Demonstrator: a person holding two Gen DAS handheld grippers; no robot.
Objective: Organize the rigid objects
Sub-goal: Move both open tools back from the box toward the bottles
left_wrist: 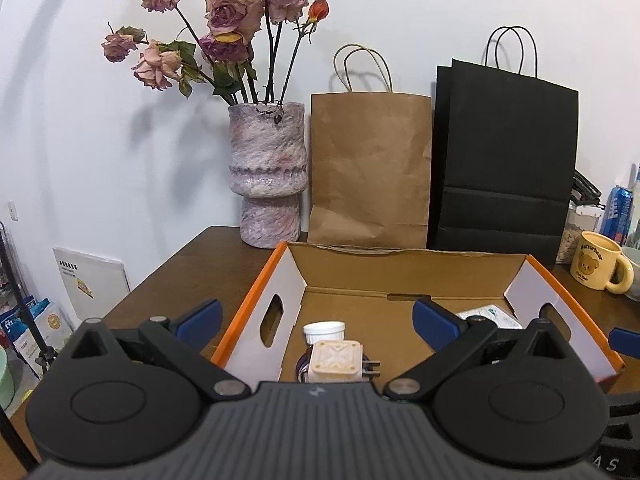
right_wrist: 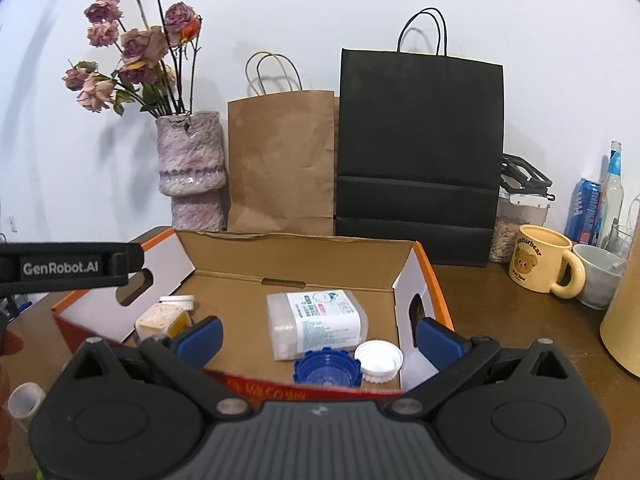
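Note:
An open cardboard box [left_wrist: 264, 280] with orange edges sits on the brown table; it also shows in the right wrist view [right_wrist: 424, 264]. Inside lie a cream plug adapter [left_wrist: 336, 362] [right_wrist: 158, 320], a white cap [left_wrist: 324, 330] [right_wrist: 178, 302], a clear plastic case with a printed label [right_wrist: 316, 322] [left_wrist: 490, 316], a blue lid [right_wrist: 326, 368] and a white lid [right_wrist: 378, 360]. My left gripper [left_wrist: 316, 318] is open and empty above the box's near left part. My right gripper [right_wrist: 316, 336] is open and empty above the box's near edge.
A pink vase of dried roses [left_wrist: 270, 176], a brown paper bag [left_wrist: 368, 168] and a black paper bag [left_wrist: 504, 160] stand behind the box. A yellow bear mug [right_wrist: 538, 260], a grey cup [right_wrist: 598, 276], a jar, a blue can [right_wrist: 584, 210] and a bottle stand at the right. A tape roll [right_wrist: 24, 400] lies near left.

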